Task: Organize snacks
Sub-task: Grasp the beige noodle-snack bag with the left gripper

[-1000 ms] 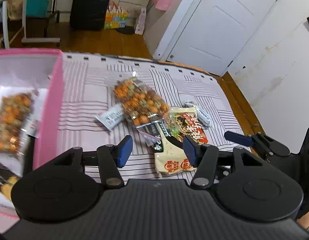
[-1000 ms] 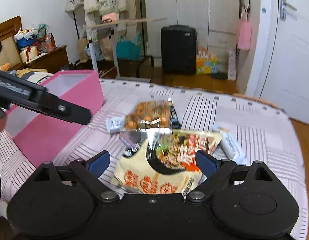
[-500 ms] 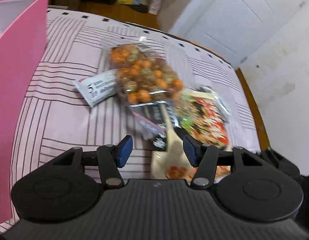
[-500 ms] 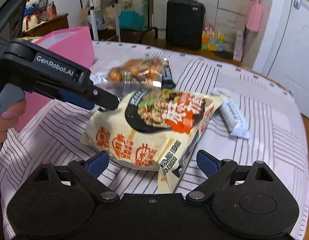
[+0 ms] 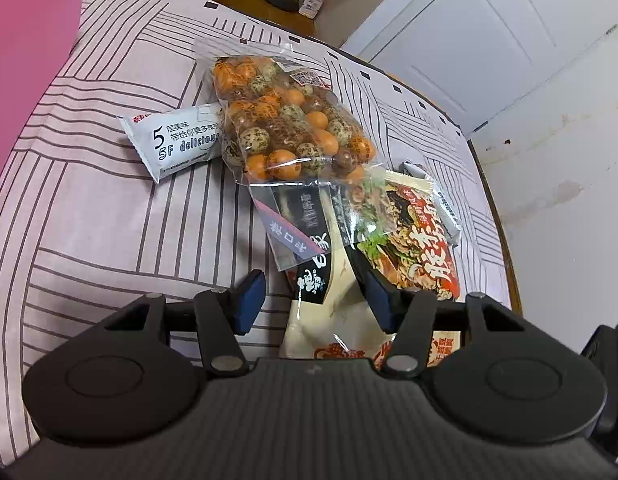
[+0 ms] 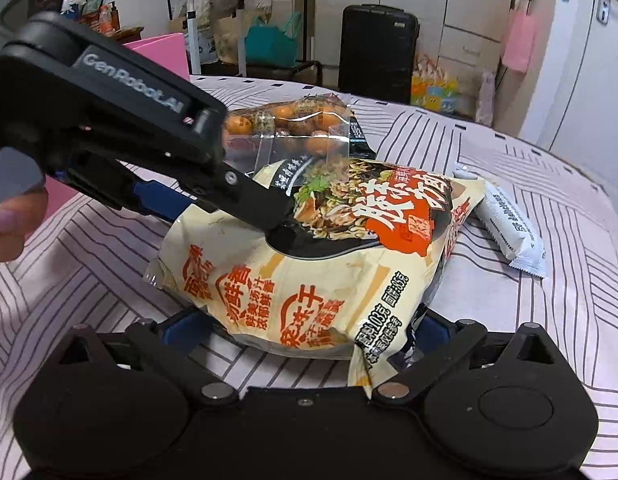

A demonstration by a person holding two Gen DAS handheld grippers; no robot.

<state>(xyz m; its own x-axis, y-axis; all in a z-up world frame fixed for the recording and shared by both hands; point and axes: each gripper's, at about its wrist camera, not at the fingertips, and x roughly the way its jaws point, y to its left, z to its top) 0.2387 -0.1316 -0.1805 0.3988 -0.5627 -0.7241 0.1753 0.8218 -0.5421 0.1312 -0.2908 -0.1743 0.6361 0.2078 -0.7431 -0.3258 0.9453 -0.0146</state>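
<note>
A cream noodle packet (image 5: 409, 240) with a red and black picture lies on the striped cloth, partly under a clear bag of orange and speckled nuts (image 5: 289, 132). My left gripper (image 5: 313, 300) is over the packet's near corner. Its jaws are closing, the right pad at the packet's edge and the left pad clear of it. In the right wrist view the noodle packet (image 6: 329, 272) fills the gap of my right gripper (image 6: 305, 328). Those jaws are opening wide and the packet half hides the pads. My left gripper (image 6: 233, 220) reaches in over the packet's far left.
A white wrapped bar (image 5: 177, 140) lies left of the nuts and another white bar (image 6: 513, 232) lies right of the noodles. The pink box (image 5: 29, 40) stands at the left. The table edge (image 5: 497, 216) runs along the right by the white wall. A hand (image 6: 9, 216) holds the left gripper.
Both grippers have come down close to the noodle packet. The right jaws have spread around it. The left gripper has moved in from the pink box to the packet's corner.
</note>
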